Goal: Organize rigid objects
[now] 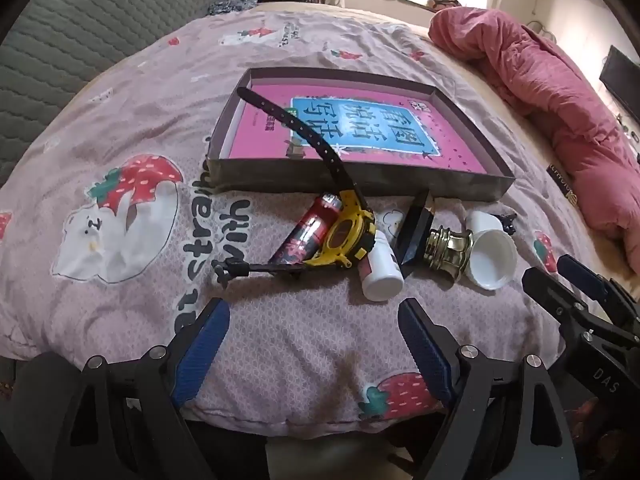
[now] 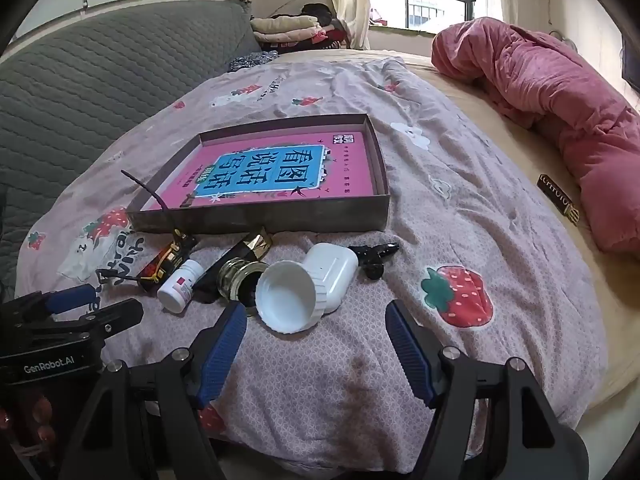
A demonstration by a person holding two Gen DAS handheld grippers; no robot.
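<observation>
Both claws are hovering low over the pink strawberry-print quilt point(image 1: 120, 128), each with its blue-padded jaws spread apart and gripping nothing. Just ahead of the left claw point(image 1: 314, 322) a yellow-cased wristwatch with a black strap point(image 1: 350, 236) is lying across a red and black cylindrical can point(image 1: 308, 232), its strap arching up over the near wall of the shallow grey cardboard box point(image 1: 360, 178) further ahead. To the right of the watch a small white pill bottle point(image 1: 380, 276) is lying on its side, then a black rectangular case point(image 1: 414, 236) and a brass-coloured ribbed metal piece point(image 1: 448, 248).

Directly in front of the right claw point(image 2: 316, 318) a larger white plastic jar point(image 2: 332, 276) is lying tipped over, its wide white lid point(image 2: 286, 298) sitting at its mouth facing the claw. Beyond it and slightly right is a small black object point(image 2: 374, 260), possibly a clip. Inside the box a pink book with a blue title panel point(image 2: 276, 172) is lying flat. A rumpled pink duvet point(image 2: 560, 100) is bunched far off to the right.
</observation>
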